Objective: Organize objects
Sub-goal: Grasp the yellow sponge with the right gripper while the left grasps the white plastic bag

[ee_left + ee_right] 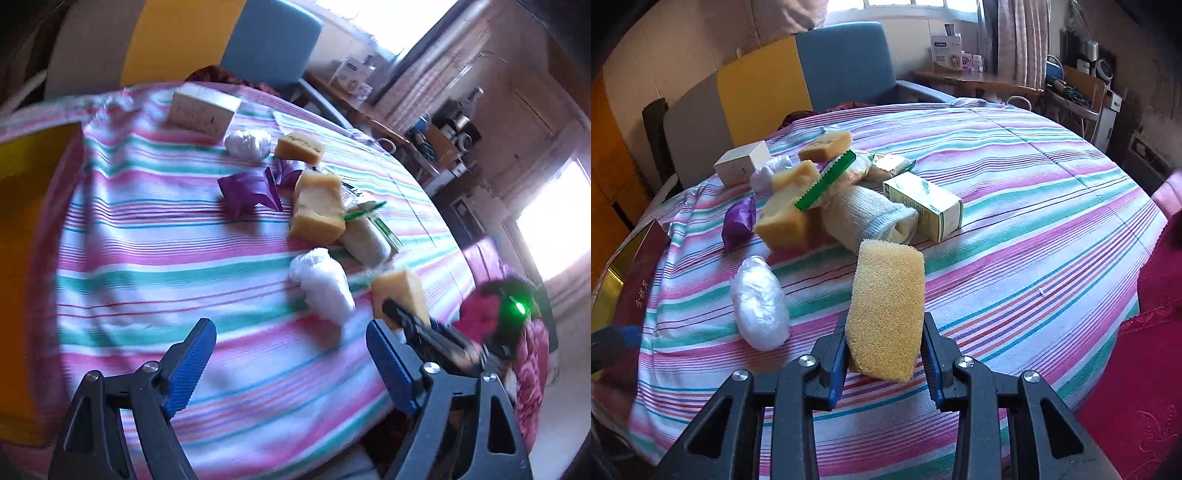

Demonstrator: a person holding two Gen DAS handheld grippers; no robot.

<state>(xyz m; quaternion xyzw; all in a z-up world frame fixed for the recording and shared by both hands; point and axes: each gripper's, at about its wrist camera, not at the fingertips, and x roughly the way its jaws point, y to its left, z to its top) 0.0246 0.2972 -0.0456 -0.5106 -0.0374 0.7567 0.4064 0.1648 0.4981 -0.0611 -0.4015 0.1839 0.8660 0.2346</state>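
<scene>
Right gripper [885,354] jaws are squeezing the yellow porous sponge block [886,310], sitting over the striped counter [1015,229]. Left gripper [291,354] jaws are hanging wide open, empty, near the white plastic-wrapped bundle [325,284].

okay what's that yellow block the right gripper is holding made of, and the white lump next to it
The yellow block looks like soft open-cell foam sponge: matte, covered in fine pores. The white lump appears to be thin crinkled plastic film, glossy and translucent, wrapped around something white; what is inside can't be told.
</scene>
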